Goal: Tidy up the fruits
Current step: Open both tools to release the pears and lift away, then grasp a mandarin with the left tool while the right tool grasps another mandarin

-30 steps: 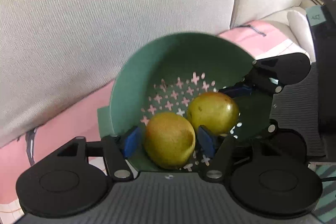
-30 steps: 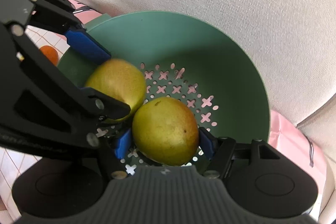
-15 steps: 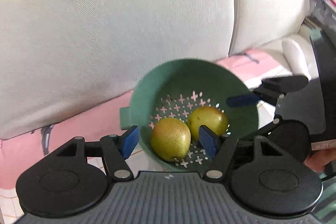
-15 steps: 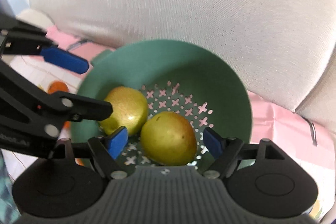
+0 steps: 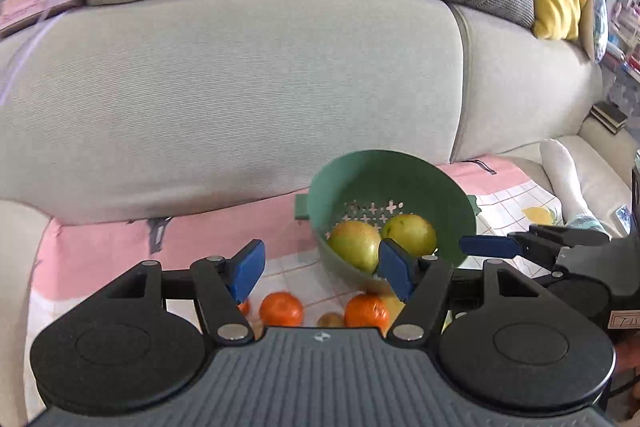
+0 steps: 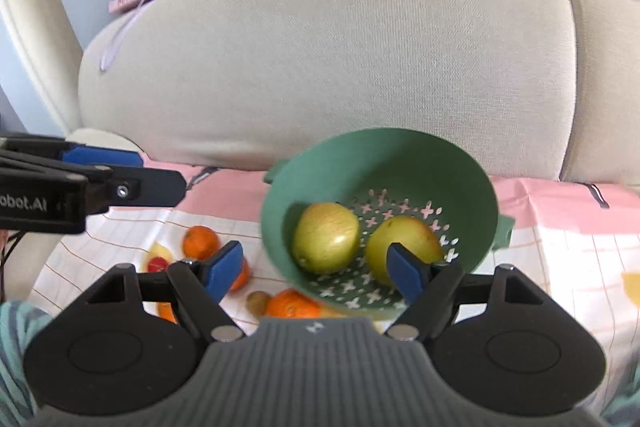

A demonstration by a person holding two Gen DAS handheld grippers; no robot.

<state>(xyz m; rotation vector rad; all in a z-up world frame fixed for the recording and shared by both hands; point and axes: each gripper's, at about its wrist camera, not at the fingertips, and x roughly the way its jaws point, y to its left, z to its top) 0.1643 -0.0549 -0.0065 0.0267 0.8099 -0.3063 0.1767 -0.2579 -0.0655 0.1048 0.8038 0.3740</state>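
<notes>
Inside the green colander (image 6: 472, 183) on the sofa cloth (image 6: 560, 251) we see two pears (image 6: 325, 238) side by side. Our left gripper (image 5: 320, 269) and right gripper (image 6: 314, 269) both hang spread apart, gripping nothing, above the loose oranges (image 5: 281, 308).

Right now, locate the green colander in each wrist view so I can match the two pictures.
Left wrist view: the green colander sits right of centre, above the gripper's right fingertip, on the pink cloth before the sofa.
Right wrist view: the green colander is right of centre, tilted toward the camera.
Shared landmark: the two yellow-green pears lying side by side inside it.
</notes>
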